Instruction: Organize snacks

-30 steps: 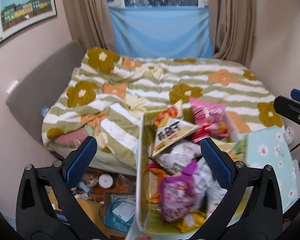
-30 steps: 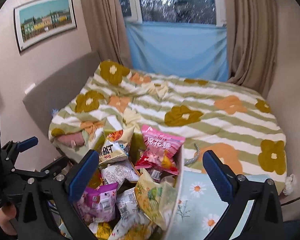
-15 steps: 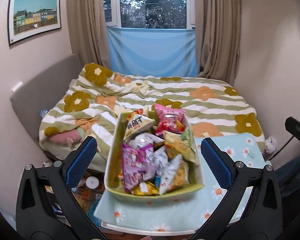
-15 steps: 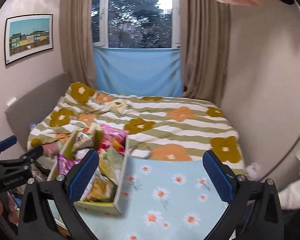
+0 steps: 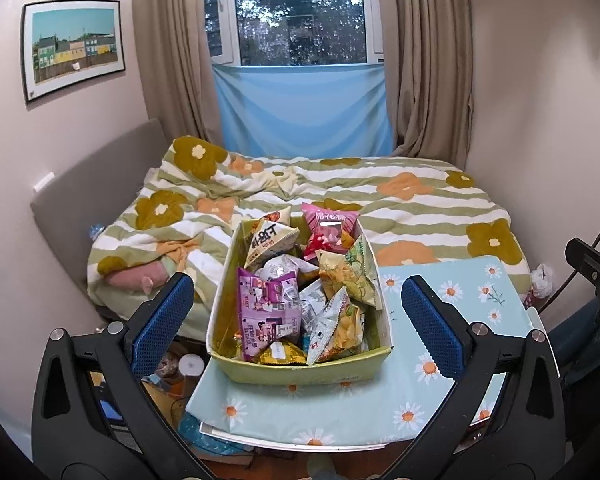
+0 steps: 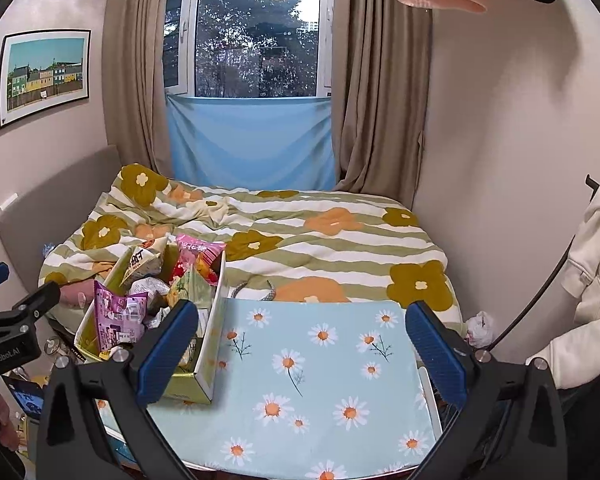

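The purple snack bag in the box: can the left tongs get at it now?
Probably yes. The purple snack bag stands on top in the open box, and the left tongs are open before it.

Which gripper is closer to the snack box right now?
Left. The left gripper faces the snack box head-on, open. The right gripper hangs open over the bare tablecloth, with the box off to its left.

Lit softly by daylight from the window (image 5: 300,12), sky patch there blown out white. Sharp across both views, no motion blur. Strong fisheye bending at the edges, corners black. Faint soft shadow on the right wall (image 6: 540,80) in the right view.
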A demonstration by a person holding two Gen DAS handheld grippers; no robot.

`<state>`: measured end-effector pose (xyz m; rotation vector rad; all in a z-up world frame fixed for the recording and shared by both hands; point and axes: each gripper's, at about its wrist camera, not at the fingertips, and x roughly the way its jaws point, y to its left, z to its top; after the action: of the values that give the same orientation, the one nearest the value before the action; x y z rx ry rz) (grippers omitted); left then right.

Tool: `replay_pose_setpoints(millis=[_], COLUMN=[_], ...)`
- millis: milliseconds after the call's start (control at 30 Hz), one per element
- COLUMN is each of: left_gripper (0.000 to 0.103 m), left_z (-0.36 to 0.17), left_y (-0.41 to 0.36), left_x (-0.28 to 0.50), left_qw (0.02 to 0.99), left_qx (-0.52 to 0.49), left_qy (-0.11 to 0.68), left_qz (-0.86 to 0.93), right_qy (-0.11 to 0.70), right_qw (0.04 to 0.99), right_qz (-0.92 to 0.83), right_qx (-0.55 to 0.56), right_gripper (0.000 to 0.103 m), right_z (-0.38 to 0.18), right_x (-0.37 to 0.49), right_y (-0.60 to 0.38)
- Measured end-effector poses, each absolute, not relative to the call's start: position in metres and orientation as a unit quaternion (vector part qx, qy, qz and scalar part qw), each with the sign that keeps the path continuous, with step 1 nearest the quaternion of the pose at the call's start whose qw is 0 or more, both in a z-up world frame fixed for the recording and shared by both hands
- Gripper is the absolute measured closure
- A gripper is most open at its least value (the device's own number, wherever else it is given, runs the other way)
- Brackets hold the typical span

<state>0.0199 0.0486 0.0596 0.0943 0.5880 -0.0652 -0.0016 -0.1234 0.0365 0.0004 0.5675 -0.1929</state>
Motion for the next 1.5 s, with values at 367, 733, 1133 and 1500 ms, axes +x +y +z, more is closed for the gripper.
replay_pose_setpoints(millis=[367, 733, 1133, 1500], left_gripper=[0.0, 0.0, 0.0, 0.0], left_z=[0.062, 0.062, 0.059, 0.057], left_y=[0.045, 0.039, 0.037, 0.036], left_x=[0.016, 0.017, 0.019, 0.022], left_qw=[0.956, 0.956, 0.954, 0.954], left_qx=[0.052, 0.058, 0.059, 0.06], left_qy=[0.286, 0.287, 0.291, 0.294], left_qz=[-0.03, -0.033, -0.031, -0.027], right_qy=[0.278, 0.281, 0.286, 0.287], right_qw=[0.956, 0.955, 0.954, 0.953], right_qz=[-0.09, -0.091, -0.093, -0.092], right_qx=[0.008, 0.01, 0.015, 0.016], right_gripper=[0.0, 0.0, 0.0, 0.0], right_z=[0.037, 0.038, 0.036, 0.034], right_x=[-0.008, -0.007, -0.004, -0.001], right_y=[-0.122, -0.125, -0.126, -0.126])
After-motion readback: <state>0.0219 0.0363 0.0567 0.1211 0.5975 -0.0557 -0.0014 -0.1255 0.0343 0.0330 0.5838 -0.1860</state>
